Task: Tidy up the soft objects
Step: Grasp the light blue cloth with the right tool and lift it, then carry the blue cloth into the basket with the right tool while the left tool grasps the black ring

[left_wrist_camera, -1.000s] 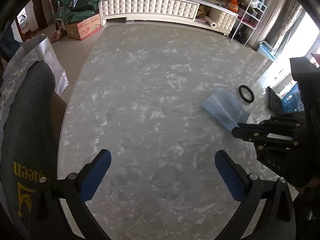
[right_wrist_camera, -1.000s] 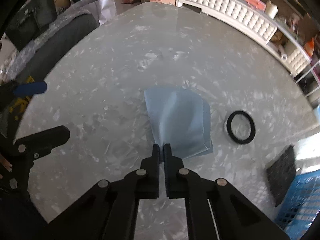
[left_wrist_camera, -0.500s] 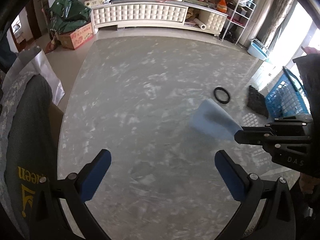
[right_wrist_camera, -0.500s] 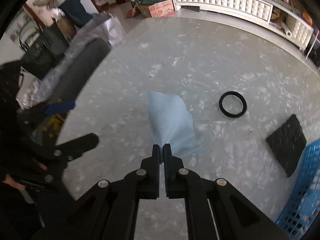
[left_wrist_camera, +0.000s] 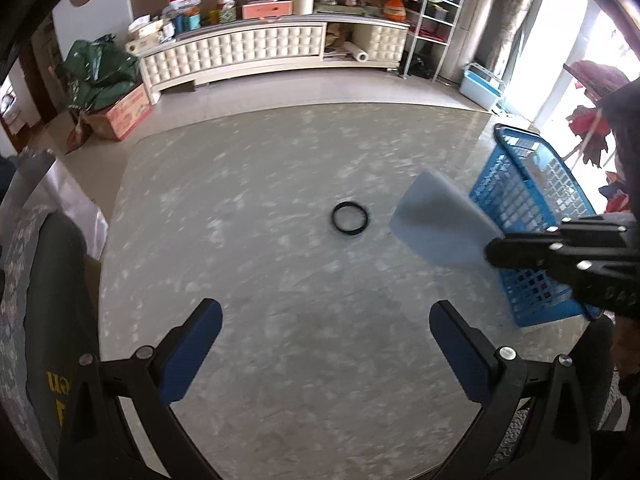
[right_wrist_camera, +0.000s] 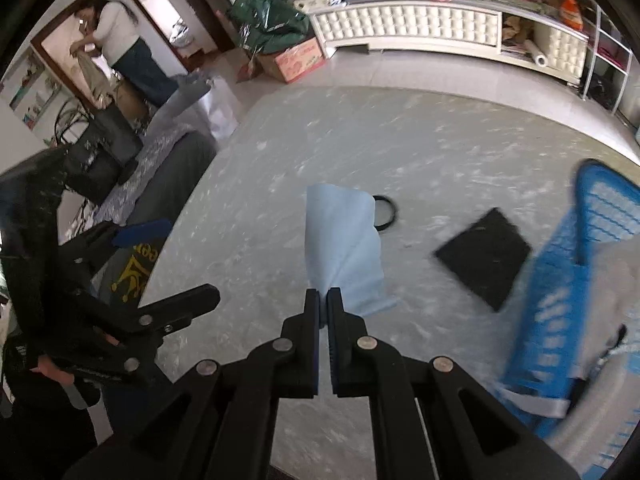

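My right gripper (right_wrist_camera: 324,296) is shut on a corner of a light blue cloth (right_wrist_camera: 342,240) and holds it in the air above the marble table (right_wrist_camera: 280,168). The left wrist view shows the cloth (left_wrist_camera: 436,224) hanging from the right gripper (left_wrist_camera: 490,250), next to a blue plastic basket (left_wrist_camera: 520,200) at the table's right edge. My left gripper (left_wrist_camera: 326,340) is open and empty, low over the near part of the table. The basket (right_wrist_camera: 576,280) also shows at the right of the right wrist view.
A black ring (left_wrist_camera: 350,218) lies on the table (left_wrist_camera: 260,208) mid-way across. A black square pad (right_wrist_camera: 486,256) lies between ring (right_wrist_camera: 384,212) and basket. A dark chair (left_wrist_camera: 52,300) stands at the table's left. A white sideboard (left_wrist_camera: 256,54) lines the far wall.
My right gripper has lifted the blue cloth off the table and carried it right toward the basket. Both cameras have risen and tilted, bringing the basket into view.
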